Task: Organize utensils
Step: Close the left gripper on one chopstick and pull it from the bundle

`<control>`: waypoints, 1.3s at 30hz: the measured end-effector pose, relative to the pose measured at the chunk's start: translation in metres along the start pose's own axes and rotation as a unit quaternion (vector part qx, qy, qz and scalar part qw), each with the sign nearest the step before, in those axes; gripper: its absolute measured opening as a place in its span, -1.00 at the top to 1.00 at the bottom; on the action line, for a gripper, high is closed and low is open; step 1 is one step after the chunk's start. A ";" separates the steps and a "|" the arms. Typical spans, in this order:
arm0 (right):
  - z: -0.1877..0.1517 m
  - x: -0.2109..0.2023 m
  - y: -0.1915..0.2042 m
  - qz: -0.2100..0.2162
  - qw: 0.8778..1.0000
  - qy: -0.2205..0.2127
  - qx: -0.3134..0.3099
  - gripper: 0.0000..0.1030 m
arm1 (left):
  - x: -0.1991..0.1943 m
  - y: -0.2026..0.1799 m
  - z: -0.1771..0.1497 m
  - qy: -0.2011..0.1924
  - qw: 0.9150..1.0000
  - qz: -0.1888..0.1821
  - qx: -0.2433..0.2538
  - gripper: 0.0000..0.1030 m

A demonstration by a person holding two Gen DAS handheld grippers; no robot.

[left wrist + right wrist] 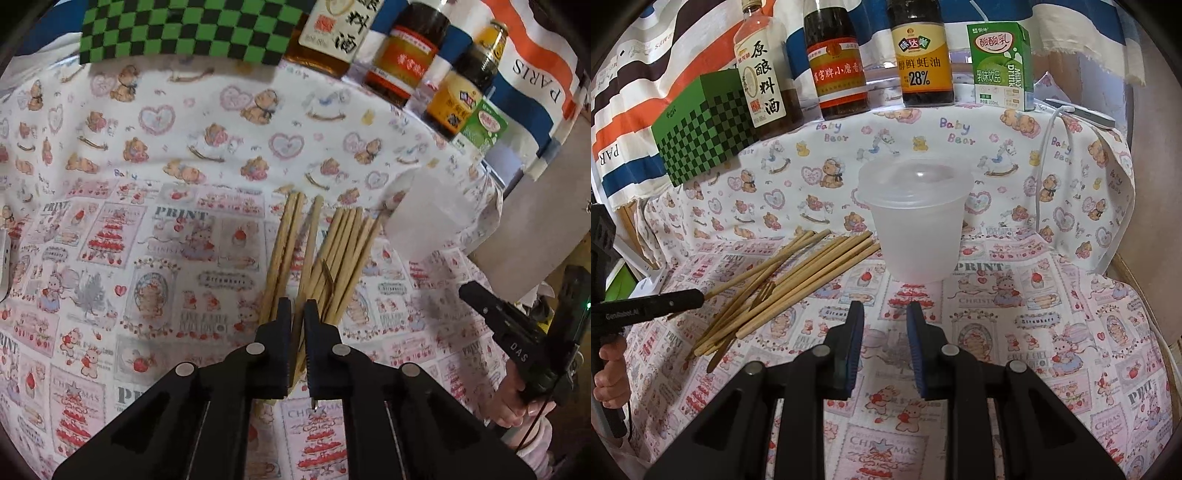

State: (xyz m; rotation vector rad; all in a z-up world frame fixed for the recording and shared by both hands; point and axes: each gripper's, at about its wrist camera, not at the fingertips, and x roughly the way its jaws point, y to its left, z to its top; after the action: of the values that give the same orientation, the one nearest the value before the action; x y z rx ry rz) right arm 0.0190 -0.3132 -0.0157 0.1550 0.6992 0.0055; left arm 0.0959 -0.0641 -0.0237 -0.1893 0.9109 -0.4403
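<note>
The left gripper [297, 314] seems pinched on one chopstick [309, 243] in the pile, while the right gripper [884, 314] gapes empty near the cup [916, 218].

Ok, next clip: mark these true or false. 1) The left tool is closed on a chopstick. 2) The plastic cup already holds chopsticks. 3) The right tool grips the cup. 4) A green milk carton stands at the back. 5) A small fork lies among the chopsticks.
1) True: the left tool pinches one chopstick.
2) False: the cup is empty; the chopsticks lie on the cloth.
3) False: the right tool is open, short of the cup.
4) True: milk carton.
5) True: fork.
</note>
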 end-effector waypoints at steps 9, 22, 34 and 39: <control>0.000 -0.004 0.001 -0.006 1.000 -0.010 -0.006 0.57 | -0.055 0.010 0.005 -0.150 0.987 -0.037 -0.034 1.00; -0.001 -0.001 0.003 -0.003 1.000 -0.005 -0.011 0.57 | 0.005 -0.001 -0.003 -0.042 0.991 0.125 0.029 1.00; -0.002 0.000 0.005 -0.002 1.000 -0.001 -0.016 0.54 | 0.017 -0.001 -0.006 -0.013 0.995 0.093 0.030 0.63; -0.001 0.001 0.005 -0.003 1.000 0.001 -0.016 0.54 | 0.031 -0.005 -0.008 0.015 0.994 0.098 0.042 0.63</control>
State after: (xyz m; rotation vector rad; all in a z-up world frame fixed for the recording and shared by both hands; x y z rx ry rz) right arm 0.0188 -0.3083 -0.0165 0.1219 0.7015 0.0108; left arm 0.1045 -0.0819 -0.0489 -0.0159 0.9287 -0.2999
